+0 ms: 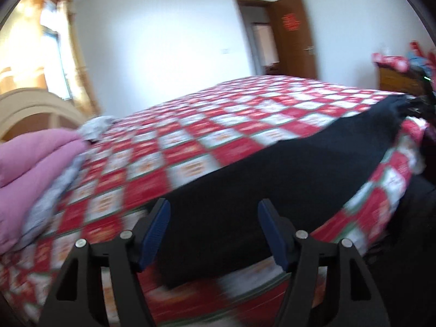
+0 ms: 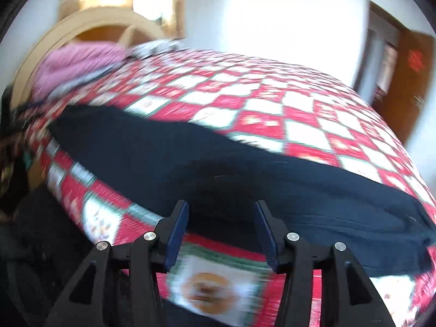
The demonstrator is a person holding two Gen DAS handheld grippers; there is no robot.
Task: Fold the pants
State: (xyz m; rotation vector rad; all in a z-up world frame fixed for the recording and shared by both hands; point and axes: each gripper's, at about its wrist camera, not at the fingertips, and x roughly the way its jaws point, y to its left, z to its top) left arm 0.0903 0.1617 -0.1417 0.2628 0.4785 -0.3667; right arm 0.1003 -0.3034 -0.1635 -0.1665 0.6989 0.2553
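Observation:
Black pants (image 1: 286,171) lie stretched along the near edge of a bed with a red and white checked cover (image 1: 190,125). My left gripper (image 1: 214,218) is open, its blue pads either side of the near end of the pants, holding nothing. In the right wrist view the pants (image 2: 245,169) run from the far left to the right edge of the bed cover (image 2: 272,103). My right gripper (image 2: 222,218) is open over the pants' near edge, empty. Both views are blurred by motion.
A pink duvet (image 1: 35,160) and grey bedding (image 1: 95,128) sit at the headboard end (image 2: 81,62). A brown door (image 1: 294,35) stands open at the back. A wooden cabinet with red items (image 1: 395,73) is at the right.

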